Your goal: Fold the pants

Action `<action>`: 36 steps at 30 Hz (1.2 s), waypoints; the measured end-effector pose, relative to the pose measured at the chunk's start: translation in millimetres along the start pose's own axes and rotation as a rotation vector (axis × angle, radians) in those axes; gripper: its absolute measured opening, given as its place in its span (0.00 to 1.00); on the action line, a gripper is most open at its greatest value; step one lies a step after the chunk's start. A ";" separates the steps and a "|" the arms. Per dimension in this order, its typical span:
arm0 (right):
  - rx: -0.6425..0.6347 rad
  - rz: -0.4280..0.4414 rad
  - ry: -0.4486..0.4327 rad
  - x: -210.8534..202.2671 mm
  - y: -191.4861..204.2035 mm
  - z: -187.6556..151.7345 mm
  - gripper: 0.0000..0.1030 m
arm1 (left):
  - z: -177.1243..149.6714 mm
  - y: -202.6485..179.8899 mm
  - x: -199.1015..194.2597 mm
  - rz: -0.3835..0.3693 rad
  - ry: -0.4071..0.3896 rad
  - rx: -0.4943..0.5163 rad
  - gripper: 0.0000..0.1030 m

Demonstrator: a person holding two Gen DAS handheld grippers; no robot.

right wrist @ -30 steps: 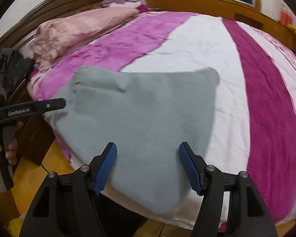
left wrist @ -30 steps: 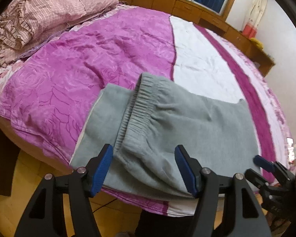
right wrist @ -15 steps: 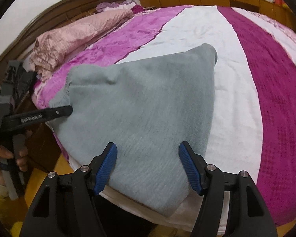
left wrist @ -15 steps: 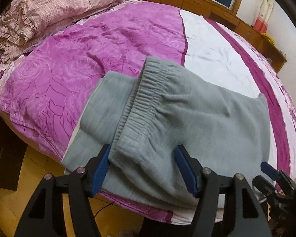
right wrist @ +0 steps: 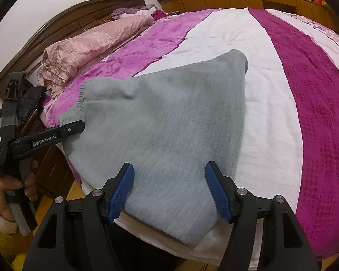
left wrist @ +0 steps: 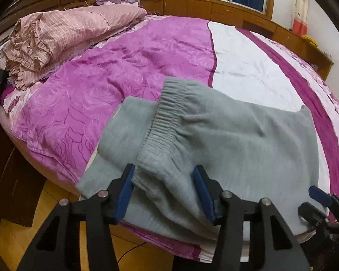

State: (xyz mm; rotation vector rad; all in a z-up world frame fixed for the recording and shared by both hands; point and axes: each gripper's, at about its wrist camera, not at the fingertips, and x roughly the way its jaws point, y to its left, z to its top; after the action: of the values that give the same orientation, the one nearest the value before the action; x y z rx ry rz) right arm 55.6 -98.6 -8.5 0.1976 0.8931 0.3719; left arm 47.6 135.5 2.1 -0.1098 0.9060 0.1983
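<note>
Grey sweatpants (left wrist: 237, 140) lie folded at the bed's near edge, the ribbed waistband (left wrist: 165, 113) on top at the left, over a lower grey layer (left wrist: 122, 131). My left gripper (left wrist: 163, 192) is open, its blue pads either side of the waistband's near corner. My right gripper (right wrist: 170, 187) is open over the right near part of the pants (right wrist: 169, 124). The right gripper's tip shows at the lower right of the left wrist view (left wrist: 318, 194). The left gripper shows at the left of the right wrist view (right wrist: 76, 127).
The bed (left wrist: 101, 90) has a magenta and white cover (right wrist: 271, 90). A pink checked quilt (left wrist: 63, 38) is heaped by the wooden headboard (right wrist: 83, 15). Wooden cabinets (left wrist: 226, 11) run along the far wall. A wooden floor (left wrist: 56, 194) lies below the bed edge.
Both grippers have pushed forward over the pants' near edge and tilted up; more of the room shows. The pants have shifted a little. Both grippers stay open.
</note>
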 end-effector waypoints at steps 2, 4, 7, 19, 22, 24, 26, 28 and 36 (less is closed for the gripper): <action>-0.001 0.001 -0.002 -0.4 0.2 -0.3 0.58 | 0.2 4.1 1.9 -0.018 0.004 -0.018 0.54; 0.001 0.004 -0.004 -0.5 -0.4 -0.4 0.58 | 0.3 10.2 3.2 -0.046 0.006 -0.047 0.54; 0.005 0.011 -0.006 -0.4 -1.3 -0.6 0.58 | -0.4 17.8 3.2 -0.082 -0.001 -0.081 0.53; 0.001 0.014 -0.006 -0.7 0.0 -0.7 0.58 | -4.7 31.0 4.9 -0.131 -0.016 -0.190 0.52; 0.005 0.017 -0.004 -1.0 0.5 -0.4 0.58 | -9.4 36.0 4.1 -0.149 -0.020 -0.232 0.52; 0.009 0.020 -0.007 -1.1 0.1 -0.5 0.58 | -9.9 41.8 8.5 -0.177 -0.008 -0.273 0.51; 0.009 0.019 -0.010 -0.7 0.5 -1.0 0.58 | -7.6 45.1 10.9 -0.196 -0.005 -0.292 0.47; 0.007 0.016 -0.005 -0.5 0.5 -0.9 0.58 | -5.7 43.1 8.4 -0.194 -0.017 -0.278 0.43; 0.109 0.076 -0.008 -10.3 -9.5 -1.2 0.58 | -5.8 47.5 7.8 -0.222 -0.028 -0.313 0.38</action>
State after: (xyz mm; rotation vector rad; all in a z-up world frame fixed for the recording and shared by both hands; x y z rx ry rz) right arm 51.0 -111.4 -4.8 0.3343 0.9010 0.3927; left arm 37.5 181.8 -8.2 -0.4943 0.8232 0.1332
